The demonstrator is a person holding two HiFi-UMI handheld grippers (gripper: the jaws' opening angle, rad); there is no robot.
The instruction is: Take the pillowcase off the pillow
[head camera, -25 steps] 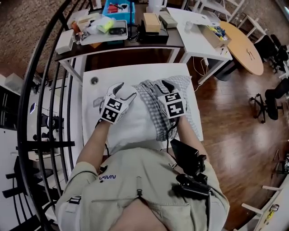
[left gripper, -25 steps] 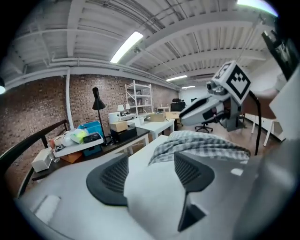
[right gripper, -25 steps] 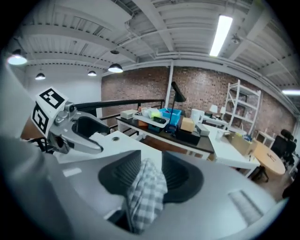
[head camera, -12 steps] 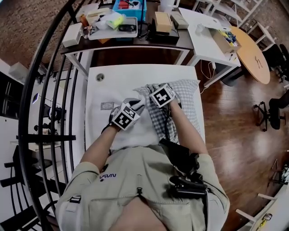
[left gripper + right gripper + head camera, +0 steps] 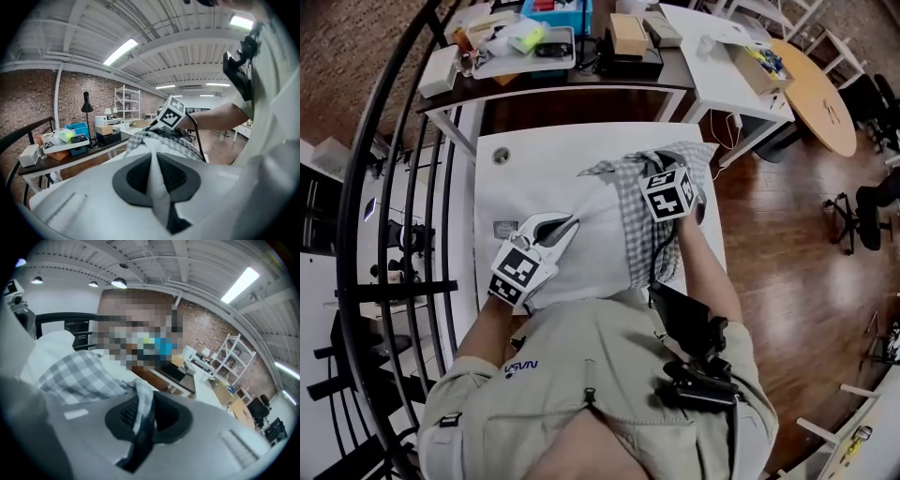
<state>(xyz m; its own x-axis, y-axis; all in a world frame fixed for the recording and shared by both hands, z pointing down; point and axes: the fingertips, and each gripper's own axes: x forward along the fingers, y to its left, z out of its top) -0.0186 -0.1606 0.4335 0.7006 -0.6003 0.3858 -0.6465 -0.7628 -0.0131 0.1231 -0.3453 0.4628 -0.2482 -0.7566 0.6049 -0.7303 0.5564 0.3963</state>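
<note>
Your table (image 5: 534,173) carries the white pillow (image 5: 591,248), with the checked pillowcase (image 5: 639,234) covering its right part. Your left gripper (image 5: 157,183) has just been closing and pinches a fold of the pillow. Your right gripper (image 5: 140,420) has likewise been closing and clamps the pillowcase's edge.

Table (image 5: 534,178): far-left stretch bare, passable. Pillow (image 5: 592,251): fills near middle. Railing (image 5: 394,286): bounds left side. Second table (image 5: 562,86), cluttered: blocks far edge.

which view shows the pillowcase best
The head view: nearly all the pillowcase shows, bunched on the right of the pillow. The left gripper view catches only a far edge; the right gripper view, one fold close-up.
</note>
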